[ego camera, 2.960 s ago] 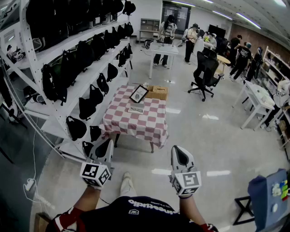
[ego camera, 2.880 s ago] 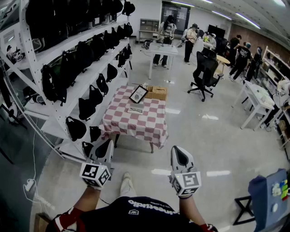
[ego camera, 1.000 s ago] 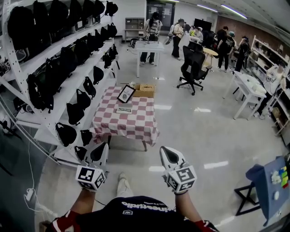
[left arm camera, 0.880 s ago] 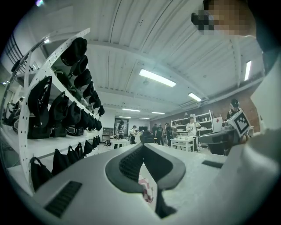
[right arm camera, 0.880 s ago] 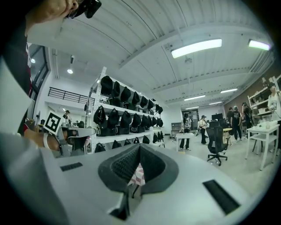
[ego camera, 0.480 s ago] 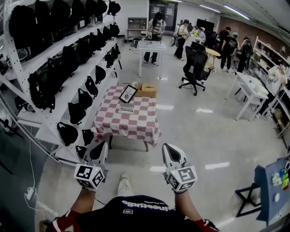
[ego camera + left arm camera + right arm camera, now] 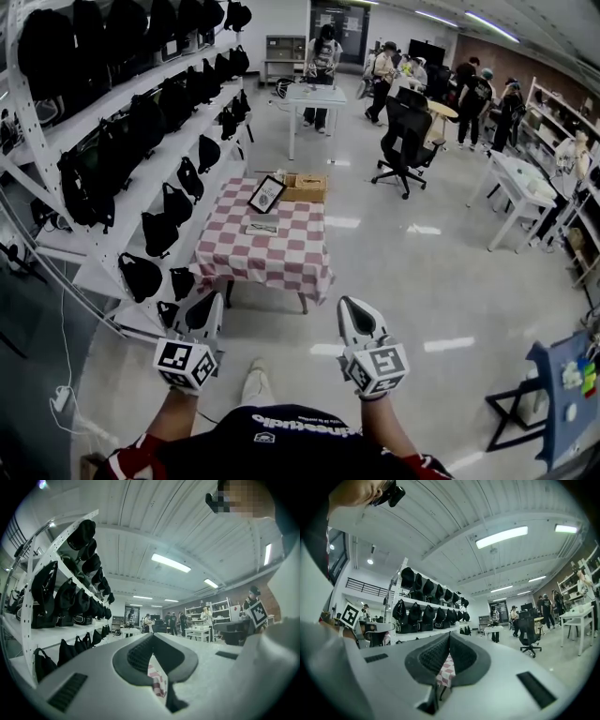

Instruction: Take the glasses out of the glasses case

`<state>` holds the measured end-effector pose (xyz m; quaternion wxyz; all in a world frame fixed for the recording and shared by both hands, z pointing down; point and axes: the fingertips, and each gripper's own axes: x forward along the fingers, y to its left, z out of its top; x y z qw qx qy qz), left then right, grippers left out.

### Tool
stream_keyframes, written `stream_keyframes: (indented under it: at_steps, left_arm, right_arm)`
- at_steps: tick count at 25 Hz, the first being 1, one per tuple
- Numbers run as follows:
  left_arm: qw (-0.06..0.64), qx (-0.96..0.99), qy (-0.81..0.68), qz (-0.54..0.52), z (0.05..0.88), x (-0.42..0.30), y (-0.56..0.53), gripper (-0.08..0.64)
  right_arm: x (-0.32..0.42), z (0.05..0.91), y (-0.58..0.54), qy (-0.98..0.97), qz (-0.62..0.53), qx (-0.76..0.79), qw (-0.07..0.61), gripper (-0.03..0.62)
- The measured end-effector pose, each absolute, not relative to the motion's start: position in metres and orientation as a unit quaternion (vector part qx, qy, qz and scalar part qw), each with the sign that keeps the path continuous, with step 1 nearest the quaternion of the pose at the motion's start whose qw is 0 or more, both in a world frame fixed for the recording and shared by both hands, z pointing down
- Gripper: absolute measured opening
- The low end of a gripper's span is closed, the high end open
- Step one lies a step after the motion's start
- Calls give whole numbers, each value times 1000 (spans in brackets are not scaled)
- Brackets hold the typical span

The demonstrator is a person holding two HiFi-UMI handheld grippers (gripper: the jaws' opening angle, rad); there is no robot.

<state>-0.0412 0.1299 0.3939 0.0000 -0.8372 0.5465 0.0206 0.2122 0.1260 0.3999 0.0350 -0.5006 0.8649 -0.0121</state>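
Note:
The glasses case [image 7: 262,225] is a small grey box lying shut on a red-and-white checkered table [image 7: 281,258] some way ahead of me. No glasses show. My left gripper [image 7: 211,310] and right gripper [image 7: 353,317] hang level at waist height, well short of the table, both shut and empty. In the left gripper view the left gripper [image 7: 152,638] has its jaws meeting at the tip, with a strip of checkered cloth [image 7: 158,682] showing past them. The right gripper [image 7: 449,638] looks the same in its own view, cloth [image 7: 446,672] beyond.
A framed picture [image 7: 267,194] and a cardboard box [image 7: 306,187] stand at the table's far end. White shelving with black bags [image 7: 141,131] runs along the left. A black office chair [image 7: 405,131], white tables [image 7: 517,186] and several people are farther back and right. A blue stand [image 7: 561,394] is at lower right.
The head view has drifted slightly, so the table sits a little more to the left in the picture. Both grippers keep the same shut, level pose.

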Motion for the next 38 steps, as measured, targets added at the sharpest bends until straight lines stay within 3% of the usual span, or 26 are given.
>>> stream_keyframes:
  at_steps: [38]
  left_arm:
    - [-4,-837,546,32,389,-62,33,6]
  right_arm:
    - [178,389,30,869,-14,-494,7,3]
